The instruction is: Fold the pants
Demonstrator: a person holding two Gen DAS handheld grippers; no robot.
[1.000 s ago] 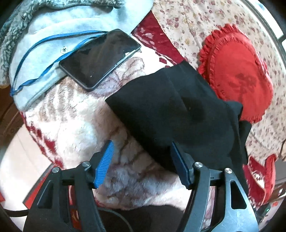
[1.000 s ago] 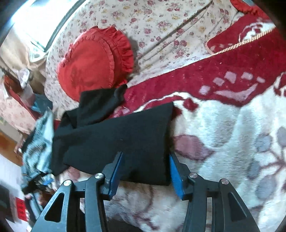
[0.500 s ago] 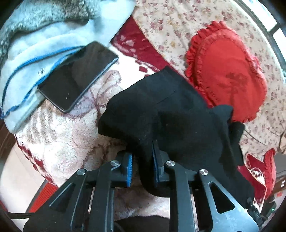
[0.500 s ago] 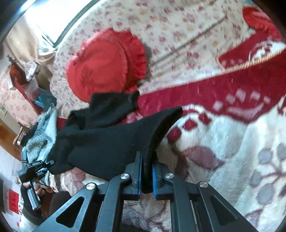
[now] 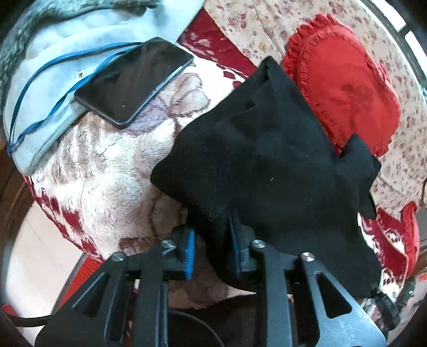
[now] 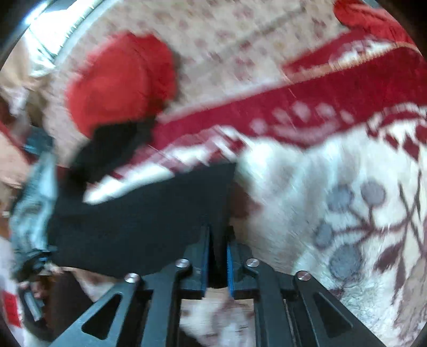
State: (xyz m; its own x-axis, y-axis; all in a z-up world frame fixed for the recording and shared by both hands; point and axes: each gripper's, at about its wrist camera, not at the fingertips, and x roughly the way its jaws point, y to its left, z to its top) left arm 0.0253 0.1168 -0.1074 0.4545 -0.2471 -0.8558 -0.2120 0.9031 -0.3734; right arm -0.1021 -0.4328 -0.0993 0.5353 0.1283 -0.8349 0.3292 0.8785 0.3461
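A black phone (image 5: 133, 81) lies face up, partly on a light blue cloth (image 5: 66, 40) and partly on a fluffy white and red blanket (image 5: 106, 170). A thin blue cord (image 5: 57, 104) runs over the blue cloth and goes under the phone. A red heart pillow (image 5: 347, 88) with a frilly edge sits on a sheet with little flowers (image 5: 240, 24), and it looks blurry in the right view.

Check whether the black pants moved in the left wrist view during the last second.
Yes. The black pants, formerly flat, are bunched and lifted in the left tool, overlapping the red heart cushion.
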